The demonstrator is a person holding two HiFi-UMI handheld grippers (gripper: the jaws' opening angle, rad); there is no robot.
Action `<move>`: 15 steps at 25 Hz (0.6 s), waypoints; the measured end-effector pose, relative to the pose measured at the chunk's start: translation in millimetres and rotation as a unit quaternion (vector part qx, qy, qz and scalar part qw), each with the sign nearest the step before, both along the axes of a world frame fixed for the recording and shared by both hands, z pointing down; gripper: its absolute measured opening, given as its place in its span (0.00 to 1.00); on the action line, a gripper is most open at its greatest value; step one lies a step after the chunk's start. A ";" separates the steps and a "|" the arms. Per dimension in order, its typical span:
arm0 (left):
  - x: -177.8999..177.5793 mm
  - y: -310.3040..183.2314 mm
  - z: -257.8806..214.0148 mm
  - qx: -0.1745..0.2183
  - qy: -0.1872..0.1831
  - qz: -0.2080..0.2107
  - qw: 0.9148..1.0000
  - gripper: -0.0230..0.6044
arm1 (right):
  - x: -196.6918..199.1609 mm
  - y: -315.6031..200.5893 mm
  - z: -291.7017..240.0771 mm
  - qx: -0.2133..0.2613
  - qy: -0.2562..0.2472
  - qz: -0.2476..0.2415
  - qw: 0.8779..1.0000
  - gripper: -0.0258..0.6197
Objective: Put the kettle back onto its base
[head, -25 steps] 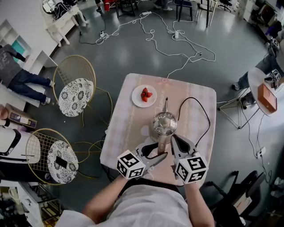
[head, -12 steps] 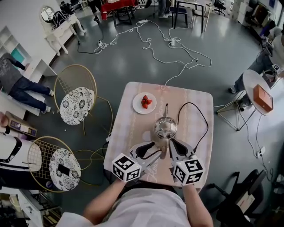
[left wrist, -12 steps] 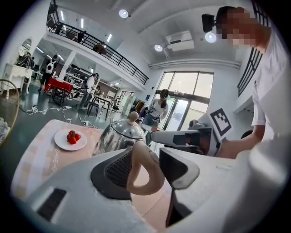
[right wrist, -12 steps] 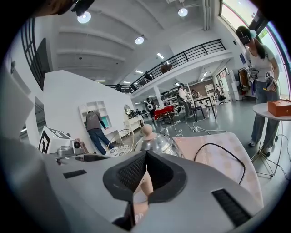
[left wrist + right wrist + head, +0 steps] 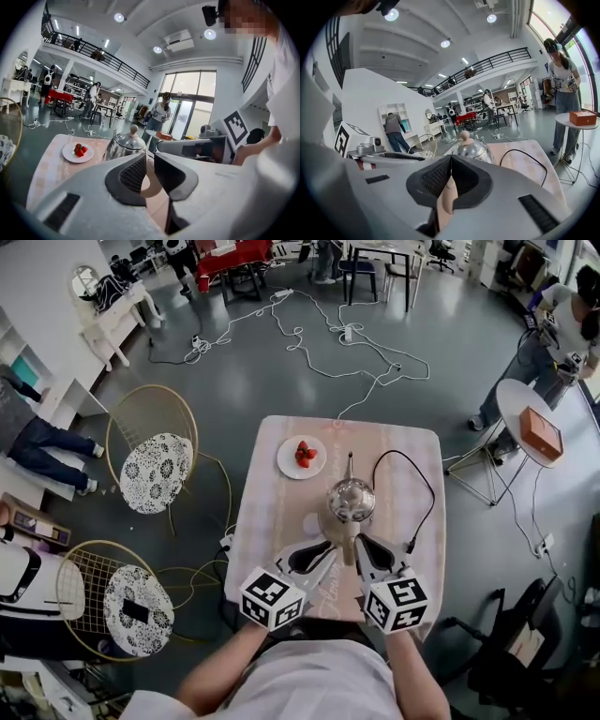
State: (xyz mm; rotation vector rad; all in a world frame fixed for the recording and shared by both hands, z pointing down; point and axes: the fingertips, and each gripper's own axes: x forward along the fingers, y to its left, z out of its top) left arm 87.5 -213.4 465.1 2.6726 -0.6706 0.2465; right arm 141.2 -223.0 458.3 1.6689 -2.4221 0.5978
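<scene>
Gleaming, one round steel kettle (image 5: 351, 500) stands mid-table on pink patterned cloth (image 5: 272, 512), near one white plate (image 5: 302, 457) of strawberries. The right gripper (image 5: 361, 546) pinches its curved wooden handle (image 5: 343, 538). The left gripper (image 5: 327, 551), its ribbed jaws just closing, clamps it too.

Shows a square table (image 5: 267, 507) with rounded corners, covered by a pale pink patterned cloth. Bears a white plate (image 5: 287, 461) near the far left corner, just in from the far edge, with red strawberries (image 5: 305, 456) heaped on it. Bears a black cord (image 5: 433, 498) on the right half: loops from beside the middle toward the far edge, bends along the right edge, ends close to that edge nearer the near right corner. Has a shiny kettle (image 5: 351, 501) over the middle, well apart from the plate; cannot tell whether resting on the cloth or raised off it. Shows a pale round patch (image 5: 312, 523) just left of the kettle, too faint to name.
</scene>
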 end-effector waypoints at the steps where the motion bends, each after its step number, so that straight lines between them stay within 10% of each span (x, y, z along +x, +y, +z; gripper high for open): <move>1: -0.6 2.9 -2.3 0.003 0.000 0.002 1.000 0.13 | -2.2 3.4 -1.8 0.002 0.001 0.002 1.000 0.05; 15: -16.8 44.3 -14.1 0.038 -0.032 0.010 0.999 0.05 | -34.1 59.9 -12.7 0.012 0.037 0.005 0.999 0.05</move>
